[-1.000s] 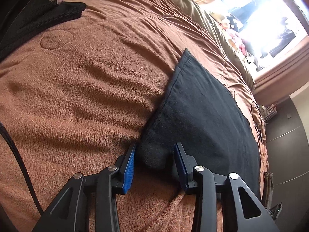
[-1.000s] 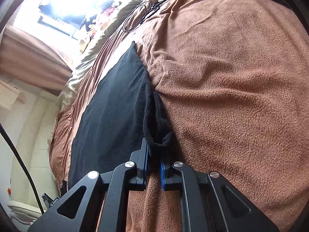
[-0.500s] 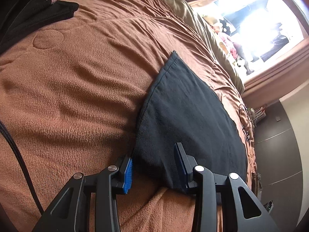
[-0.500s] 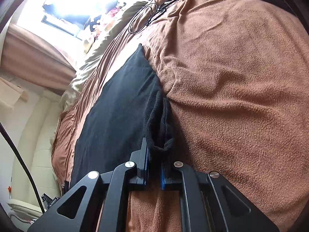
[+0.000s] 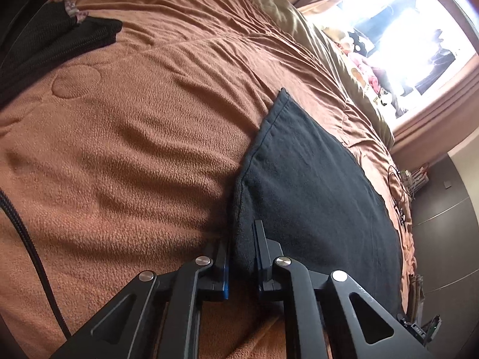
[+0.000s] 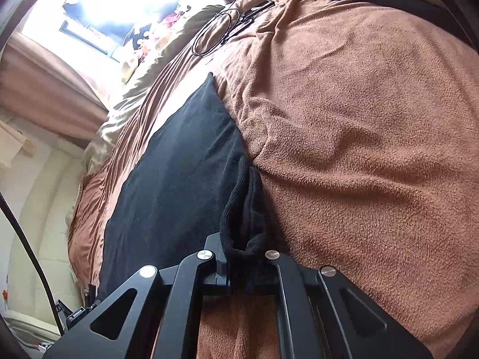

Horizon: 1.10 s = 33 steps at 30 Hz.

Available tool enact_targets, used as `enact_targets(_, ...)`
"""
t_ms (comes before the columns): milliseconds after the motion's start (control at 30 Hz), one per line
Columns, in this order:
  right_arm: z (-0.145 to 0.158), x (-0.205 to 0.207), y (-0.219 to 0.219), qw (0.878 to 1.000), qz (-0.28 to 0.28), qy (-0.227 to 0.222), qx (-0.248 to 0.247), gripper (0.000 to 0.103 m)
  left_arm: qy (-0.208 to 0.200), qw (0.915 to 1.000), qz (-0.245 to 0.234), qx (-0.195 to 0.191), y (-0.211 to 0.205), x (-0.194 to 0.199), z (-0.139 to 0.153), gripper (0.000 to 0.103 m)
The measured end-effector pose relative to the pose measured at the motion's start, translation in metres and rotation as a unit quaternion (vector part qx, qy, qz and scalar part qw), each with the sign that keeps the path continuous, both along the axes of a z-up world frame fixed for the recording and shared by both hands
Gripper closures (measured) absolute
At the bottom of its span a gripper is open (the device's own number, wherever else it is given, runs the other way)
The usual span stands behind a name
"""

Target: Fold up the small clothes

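Note:
A small black garment [image 5: 314,194] lies flat on a brown fleece blanket [image 5: 134,134]. My left gripper [image 5: 241,257] has its jaws closing on the garment's near left corner, and the cloth is pinched between the blue pads. In the right wrist view the same garment [image 6: 179,179] stretches away to the left. My right gripper [image 6: 242,257] is shut on its bunched near right edge, which bulges up in a loop just ahead of the fingers. Both grippers sit low on the blanket [image 6: 359,119].
A dark knit garment [image 5: 45,51] lies at the far left of the bed. A coiled black cable [image 6: 212,33] and a small device rest near the far edge. An olive sheet [image 5: 314,45] runs along the bright window [image 5: 404,30]. A black cord [image 5: 27,239] hangs at left.
The left jaws have narrowed from wide apart to a pinch on the garment's corner. The right gripper keeps its hold, and the bunched edge stays in place.

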State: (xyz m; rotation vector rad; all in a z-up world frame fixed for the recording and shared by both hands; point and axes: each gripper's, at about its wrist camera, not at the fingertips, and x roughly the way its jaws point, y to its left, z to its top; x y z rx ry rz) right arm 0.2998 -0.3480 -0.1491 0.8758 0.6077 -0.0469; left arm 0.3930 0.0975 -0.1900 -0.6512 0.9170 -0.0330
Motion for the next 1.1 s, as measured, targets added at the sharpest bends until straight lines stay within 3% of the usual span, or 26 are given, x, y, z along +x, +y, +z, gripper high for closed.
enact_targets(500,0.024,-0.031,0.007,0.999,0.04,-0.021,-0.023,0.102,-0.051,0.9986,-0.014,0.007,0.013,-0.025,0.055,0.094)
enact_targets(1100,0.023,-0.092,0.013,0.997,0.066,-0.023,-0.04,0.102,-0.063,0.9979,-0.014,-0.01,0.036,-0.125,0.058,0.094)
